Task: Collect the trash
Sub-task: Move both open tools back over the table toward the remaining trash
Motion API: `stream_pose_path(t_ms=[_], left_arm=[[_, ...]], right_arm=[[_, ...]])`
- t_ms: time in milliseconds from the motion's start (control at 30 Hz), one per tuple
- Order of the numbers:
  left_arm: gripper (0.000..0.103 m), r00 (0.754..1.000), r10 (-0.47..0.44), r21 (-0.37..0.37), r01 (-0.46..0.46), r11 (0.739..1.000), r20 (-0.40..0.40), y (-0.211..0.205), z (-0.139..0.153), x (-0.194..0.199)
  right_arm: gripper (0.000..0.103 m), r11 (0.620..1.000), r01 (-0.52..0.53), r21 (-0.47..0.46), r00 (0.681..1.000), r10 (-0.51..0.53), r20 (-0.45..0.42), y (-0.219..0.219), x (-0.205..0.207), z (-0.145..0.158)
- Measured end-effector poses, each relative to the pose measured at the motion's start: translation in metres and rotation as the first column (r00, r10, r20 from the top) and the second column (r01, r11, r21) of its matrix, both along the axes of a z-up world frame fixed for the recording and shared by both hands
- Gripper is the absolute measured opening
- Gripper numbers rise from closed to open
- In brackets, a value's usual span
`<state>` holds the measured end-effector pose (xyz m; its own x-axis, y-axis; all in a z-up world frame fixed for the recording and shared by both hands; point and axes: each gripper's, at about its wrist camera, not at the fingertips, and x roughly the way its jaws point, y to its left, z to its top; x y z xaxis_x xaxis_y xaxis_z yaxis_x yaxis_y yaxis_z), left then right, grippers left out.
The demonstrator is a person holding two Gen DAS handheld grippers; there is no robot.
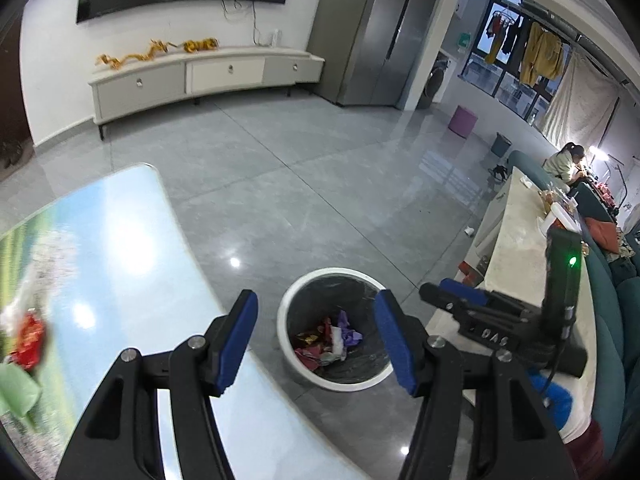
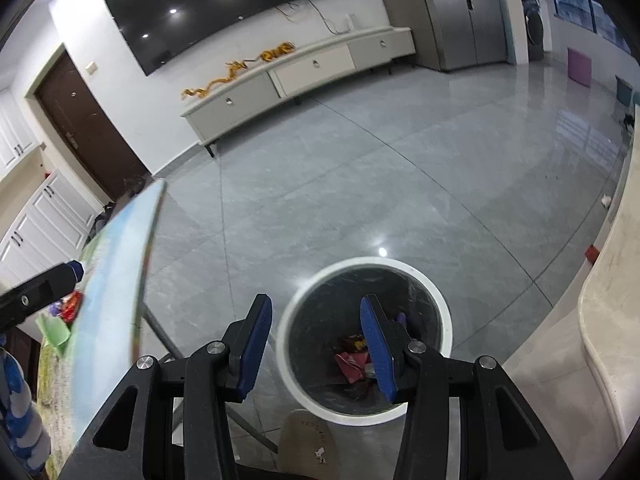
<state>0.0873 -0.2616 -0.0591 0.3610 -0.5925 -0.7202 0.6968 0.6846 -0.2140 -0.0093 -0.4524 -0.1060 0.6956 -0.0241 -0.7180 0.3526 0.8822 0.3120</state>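
A white-rimmed bin (image 1: 290, 354) with a black liner stands on the floor and holds several crumpled wrappers (image 1: 328, 338). It also shows in the right wrist view (image 2: 444, 312), with wrappers (image 2: 352, 356) at its bottom. My left gripper (image 1: 316, 340) is open and empty, above the table edge and the bin. My right gripper (image 2: 316, 344) is open and empty, right above the bin; it shows in the left wrist view (image 1: 460, 300) to the bin's right. A red wrapper (image 1: 28, 334) and a green wrapper (image 1: 16, 392) lie on the table at the far left.
The glossy printed table (image 1: 120, 264) is on the left, its edge beside the bin. A pale counter (image 1: 524, 248) and a teal sofa (image 1: 612, 320) run along the right. A slipper (image 2: 308, 440) is just before the bin. A person (image 1: 564, 162) sits at the far right.
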Motion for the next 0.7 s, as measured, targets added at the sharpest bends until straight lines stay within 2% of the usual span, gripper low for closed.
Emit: stream_pose_path(t_ms=[100, 233, 333, 500, 700], left_arm=[[0.060, 0.999, 0.027, -0.010, -0.027, 1.000, 0.028, 0.026, 0.010, -0.004], [0.067, 0.994, 0.084, -0.029, -0.082, 0.996, 0.074, 0.067, 0.024, -0.008], [0.067, 0.987, 0.126, -0.043, -0.122, 0.992, 0.101, 0.098, 0.032, -0.009], [0.067, 0.964, 0.222, -0.062, -0.215, 0.975, 0.144, 0.159, 0.036, -0.010], [0.067, 0.930, 0.338, -0.051, -0.334, 0.941, 0.144, 0.234, 0.023, 0.002]], right_arm=[[0.044, 0.999, -0.027, -0.022, 0.999, 0.027, 0.024, 0.017, 0.000, 0.016], [0.044, 0.996, -0.070, -0.055, 0.996, 0.073, 0.057, 0.043, 0.002, 0.039], [0.044, 0.992, -0.101, -0.077, 0.991, 0.107, 0.075, 0.061, 0.005, 0.053], [0.044, 0.981, -0.159, -0.110, 0.981, 0.169, 0.095, 0.092, 0.016, 0.071], [0.044, 0.962, -0.233, -0.141, 0.964, 0.248, 0.094, 0.135, 0.034, 0.081]])
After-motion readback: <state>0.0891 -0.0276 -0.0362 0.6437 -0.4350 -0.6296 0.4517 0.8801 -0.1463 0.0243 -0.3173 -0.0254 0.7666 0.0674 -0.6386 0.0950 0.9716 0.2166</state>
